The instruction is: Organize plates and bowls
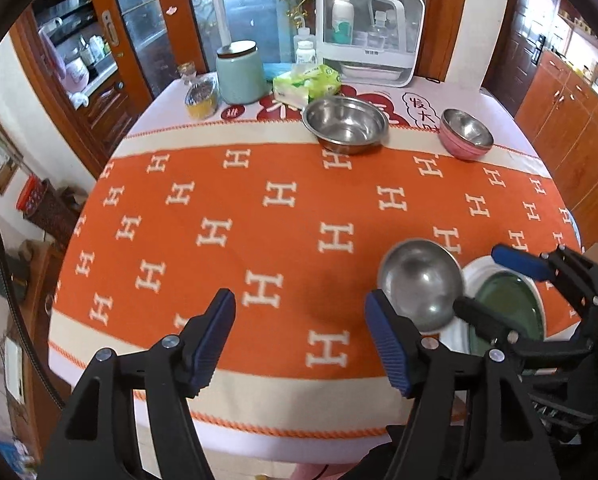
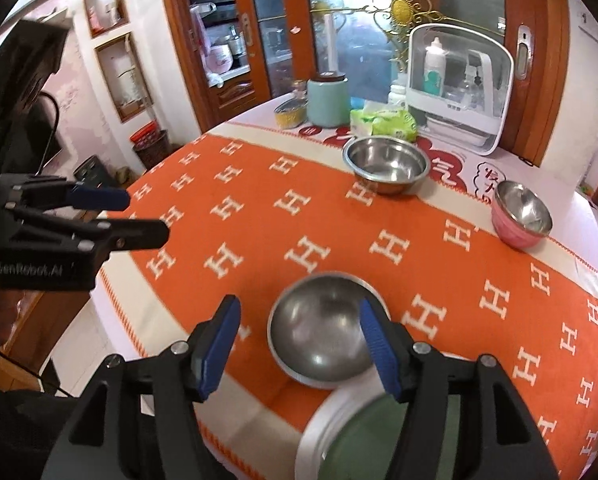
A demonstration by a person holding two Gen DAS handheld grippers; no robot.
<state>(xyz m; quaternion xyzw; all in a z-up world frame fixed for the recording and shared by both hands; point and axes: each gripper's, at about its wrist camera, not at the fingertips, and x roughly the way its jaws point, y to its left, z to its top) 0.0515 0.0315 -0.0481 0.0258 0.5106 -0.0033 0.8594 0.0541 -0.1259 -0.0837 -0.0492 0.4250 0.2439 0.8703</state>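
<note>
Left wrist view: orange H-patterned tablecloth [image 1: 259, 208] beneath both empty, parted grippers, wooden cabinets [image 1: 571, 128] around.

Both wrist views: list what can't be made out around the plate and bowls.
- White plate with green centre: right wrist view, cut off by the bottom edge, blurred, partly behind the right tongs.
- Same plate, left wrist view: hidden by the right tongs and the upturned steel bowl.

Bright, even daylight; glare on the steel bowl [image 2: 386, 163]. Fisheye bending and dark corners; near plate [image 2: 351, 432] blurred in the right wrist view.
</note>
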